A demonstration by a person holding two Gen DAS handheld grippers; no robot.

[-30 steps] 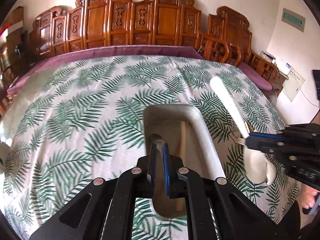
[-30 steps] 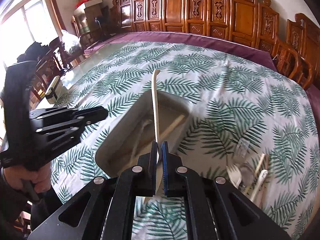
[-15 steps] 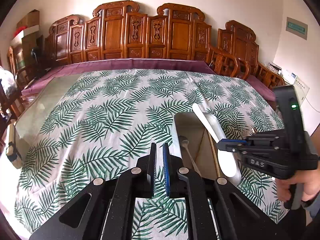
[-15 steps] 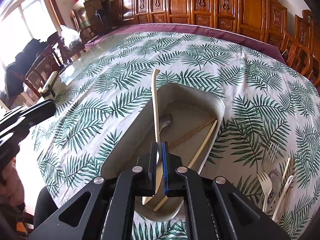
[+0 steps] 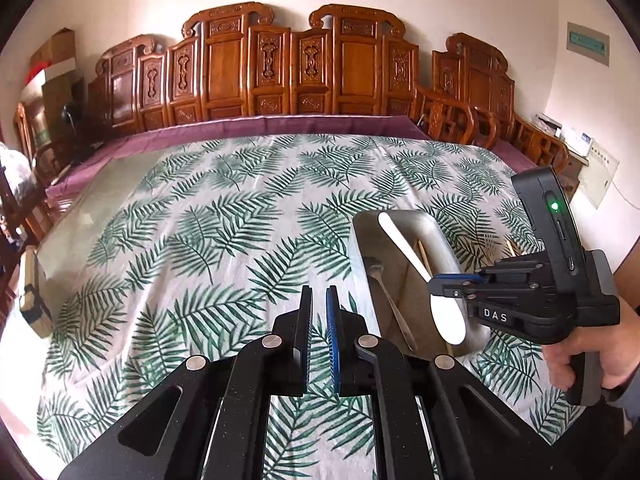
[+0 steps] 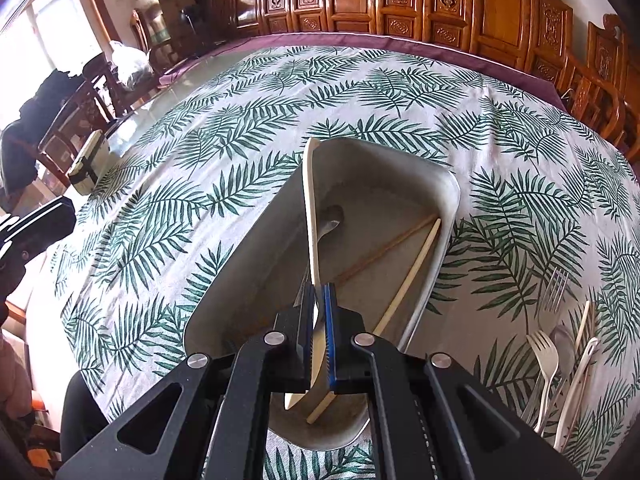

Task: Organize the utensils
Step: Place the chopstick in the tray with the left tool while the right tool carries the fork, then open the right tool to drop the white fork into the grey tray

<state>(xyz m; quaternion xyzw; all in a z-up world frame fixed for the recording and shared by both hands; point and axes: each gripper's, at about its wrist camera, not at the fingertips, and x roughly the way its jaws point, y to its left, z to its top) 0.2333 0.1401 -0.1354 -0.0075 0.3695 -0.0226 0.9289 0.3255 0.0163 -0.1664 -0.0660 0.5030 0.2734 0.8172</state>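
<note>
Your right gripper (image 6: 319, 300), clamped on a pale plastic knife (image 6: 310, 216), now hangs lower over the grey tray (image 6: 448, 184) than a second ago, the knife's handle pointing ahead across the far rim. Beneath it lie a metal spoon (image 6: 330, 222) and two chopsticks (image 6: 408, 272). Your left gripper (image 5: 318, 320), nearly closed and holding nothing, has pulled away to the tray's left over the leaf-print cloth (image 5: 200, 240). The drop looks imminent; more forks and spoons (image 6: 560, 360) wait on the cloth to the right gripper's right.
</note>
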